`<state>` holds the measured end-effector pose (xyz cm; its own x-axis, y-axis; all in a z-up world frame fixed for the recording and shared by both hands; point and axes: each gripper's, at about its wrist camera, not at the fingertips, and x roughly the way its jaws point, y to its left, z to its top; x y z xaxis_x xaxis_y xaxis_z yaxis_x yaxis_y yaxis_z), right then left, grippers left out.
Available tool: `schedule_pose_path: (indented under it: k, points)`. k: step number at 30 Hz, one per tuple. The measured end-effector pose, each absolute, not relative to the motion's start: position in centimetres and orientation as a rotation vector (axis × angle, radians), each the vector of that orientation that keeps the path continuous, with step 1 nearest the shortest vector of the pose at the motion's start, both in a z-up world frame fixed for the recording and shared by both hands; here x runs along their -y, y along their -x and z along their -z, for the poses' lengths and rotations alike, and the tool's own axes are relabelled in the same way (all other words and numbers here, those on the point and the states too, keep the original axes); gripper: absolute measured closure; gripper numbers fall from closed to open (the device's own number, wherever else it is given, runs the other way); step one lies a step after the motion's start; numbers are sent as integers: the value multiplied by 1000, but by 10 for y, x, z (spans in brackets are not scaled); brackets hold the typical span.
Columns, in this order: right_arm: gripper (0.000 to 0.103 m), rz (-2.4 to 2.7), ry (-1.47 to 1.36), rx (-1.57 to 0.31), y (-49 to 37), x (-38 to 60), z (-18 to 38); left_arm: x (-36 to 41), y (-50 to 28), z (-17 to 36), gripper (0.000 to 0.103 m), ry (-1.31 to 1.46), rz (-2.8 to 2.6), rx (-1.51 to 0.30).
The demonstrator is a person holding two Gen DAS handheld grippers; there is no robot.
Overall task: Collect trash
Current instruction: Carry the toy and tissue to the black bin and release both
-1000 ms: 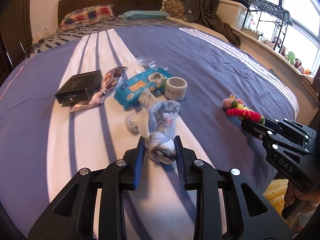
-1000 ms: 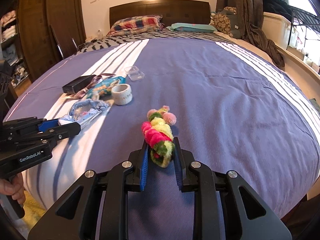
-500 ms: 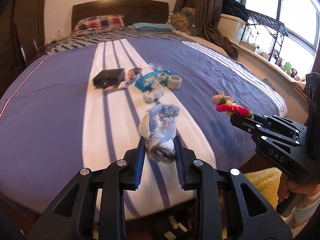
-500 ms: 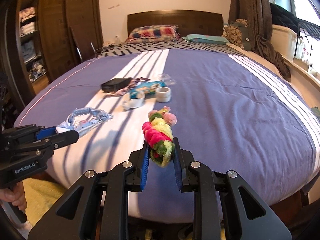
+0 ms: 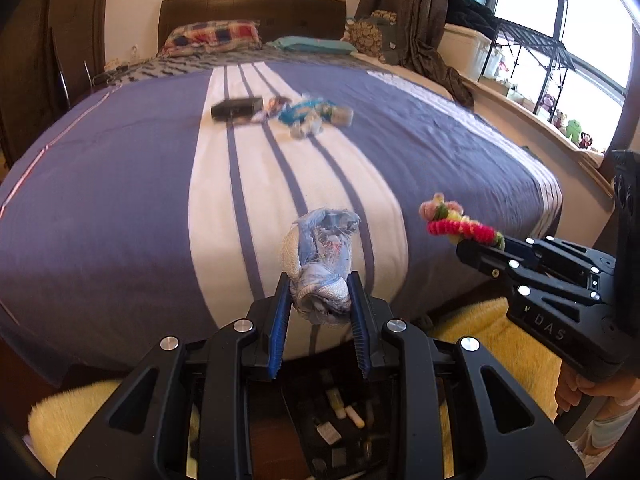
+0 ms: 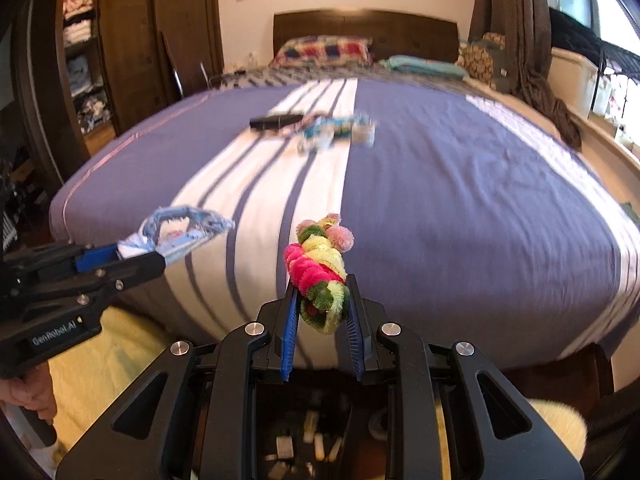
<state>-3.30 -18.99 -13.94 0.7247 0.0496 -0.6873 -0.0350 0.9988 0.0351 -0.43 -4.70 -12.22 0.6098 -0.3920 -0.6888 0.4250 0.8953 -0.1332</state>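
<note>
My left gripper (image 5: 320, 300) is shut on a crumpled blue-and-white wrapper (image 5: 322, 258) and holds it in the air past the foot of the bed. It also shows at the left of the right wrist view (image 6: 140, 258) with the wrapper (image 6: 180, 232). My right gripper (image 6: 322, 300) is shut on a pink, yellow and green fuzzy bundle (image 6: 318, 268), also in the air off the bed. It shows at the right of the left wrist view (image 5: 480, 246), holding the bundle (image 5: 460, 224). A dark bin with bits of trash (image 5: 340, 424) sits below both grippers; it also shows in the right wrist view (image 6: 312, 440).
On the purple striped bed (image 5: 120, 184) lie a black box (image 5: 236, 109), a blue wipes pack (image 5: 304, 111), a tape roll (image 5: 342, 115) and a small crumpled piece (image 5: 306, 130). A yellow rug (image 5: 480, 328) covers the floor. A dark wardrobe (image 6: 120, 52) stands at the left.
Both grippers have pulled back from the bed with their loads. The items on the bed look farther away, and the bin and rug have come into view below.
</note>
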Motion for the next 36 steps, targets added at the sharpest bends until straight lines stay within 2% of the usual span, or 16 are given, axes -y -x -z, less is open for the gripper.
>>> schedule_pose_path:
  k: [7,22,36]
  points:
    - [80,-71,-41,-892,52,184,189,48,22,168,77,-64,469,-886]
    - [80,-60,-108,-1103,49,193,260,55,14,263,76,-91,461,-1149]
    - [80,-69,-155,-1260,29,196,304,74,8,318,76,-143,512,-1320]
